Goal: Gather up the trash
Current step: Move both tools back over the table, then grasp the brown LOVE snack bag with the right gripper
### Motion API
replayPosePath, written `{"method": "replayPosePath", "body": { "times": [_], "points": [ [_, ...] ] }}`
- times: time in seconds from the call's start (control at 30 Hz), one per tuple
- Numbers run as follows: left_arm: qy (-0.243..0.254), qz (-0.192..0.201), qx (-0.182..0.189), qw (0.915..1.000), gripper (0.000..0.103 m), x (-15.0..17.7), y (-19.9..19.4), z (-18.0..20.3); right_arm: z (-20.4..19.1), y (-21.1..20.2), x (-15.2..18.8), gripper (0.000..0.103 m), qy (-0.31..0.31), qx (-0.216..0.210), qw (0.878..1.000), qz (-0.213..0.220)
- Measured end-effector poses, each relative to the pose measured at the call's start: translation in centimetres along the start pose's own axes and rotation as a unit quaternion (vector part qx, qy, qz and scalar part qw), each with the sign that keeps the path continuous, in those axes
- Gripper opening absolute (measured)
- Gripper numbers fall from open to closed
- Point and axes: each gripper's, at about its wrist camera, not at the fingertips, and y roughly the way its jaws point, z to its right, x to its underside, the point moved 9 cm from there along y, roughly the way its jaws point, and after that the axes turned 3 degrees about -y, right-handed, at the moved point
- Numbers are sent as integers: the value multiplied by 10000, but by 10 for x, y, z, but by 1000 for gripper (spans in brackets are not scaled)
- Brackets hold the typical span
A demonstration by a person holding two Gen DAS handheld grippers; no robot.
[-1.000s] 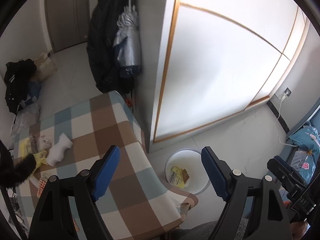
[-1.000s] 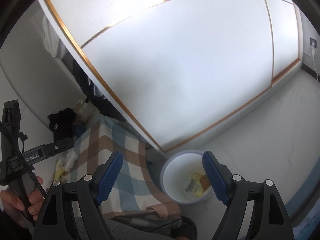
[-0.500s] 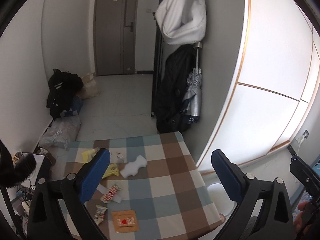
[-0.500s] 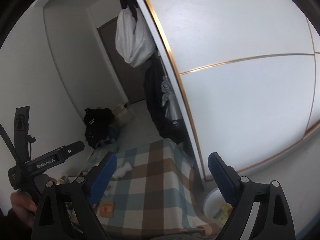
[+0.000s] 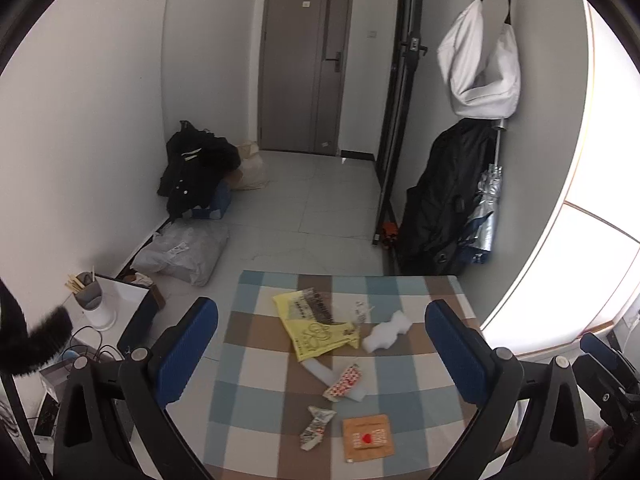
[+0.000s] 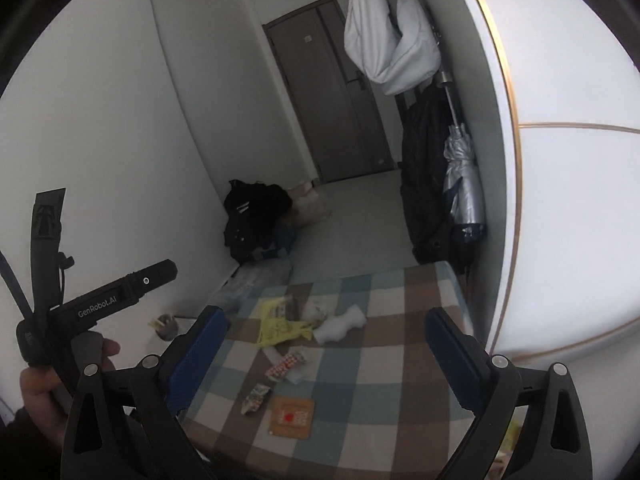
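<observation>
Trash lies on the checked tablecloth (image 5: pixel 404 396): a yellow plastic bag (image 5: pixel 310 326), a white foam piece (image 5: pixel 386 332), a red-and-white wrapper (image 5: pixel 344 382), a crumpled wrapper (image 5: pixel 318 426) and an orange packet (image 5: pixel 368 438). My left gripper (image 5: pixel 320 308) hovers above the table's near side, open and empty. My right gripper (image 6: pixel 325 316) hangs over the same cloth, its jaws opening with nothing between them. The right wrist view also shows the yellow bag (image 6: pixel 276 326), foam (image 6: pixel 340 326) and orange packet (image 6: pixel 291 416). A sliver of the white bin (image 6: pixel 508 436) peeks past the right finger.
A white side table with a holder of chopsticks (image 5: pixel 90 300) stands left of the table. Bags and a black coat (image 5: pixel 196 168) lie by the far wall. A hanging dark coat and folded umbrella (image 5: pixel 486 208) flank the wardrobe on the right.
Both views swung up and left from the floor bin to the table top. Both grippers' jaws spread wider. The bin has slipped almost out of sight.
</observation>
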Motion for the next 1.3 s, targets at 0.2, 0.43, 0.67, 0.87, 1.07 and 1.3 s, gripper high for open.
{"method": "replayPosePath", "body": {
  "times": [0.2, 0.43, 0.67, 0.87, 1.07, 1.3],
  "points": [
    [-301, -72, -218, 9993, 102, 19, 16, -43, -24, 38, 29, 100, -99, -140, 9988, -462],
    [-273, -263, 47, 9993, 102, 35, 32, -54, -31, 84, 78, 100, -54, -18, 9913, -1314],
    [-423, -522, 55, 9977, 102, 47, 43, -65, -31, 116, 125, 99, -102, 105, 9796, -2004],
    [-609, -887, 231, 9939, 102, 57, 54, -75, -35, 141, 155, 99, -186, 186, 9696, -2433],
    [-853, -1127, 233, 9897, 102, 63, 64, -85, -42, 159, 171, 94, -360, 181, 9626, -2679],
    [-1169, -1260, 238, 9848, 102, 65, 70, -95, -50, 169, 181, 92, -849, 446, 9579, -2707]
  ]
}}
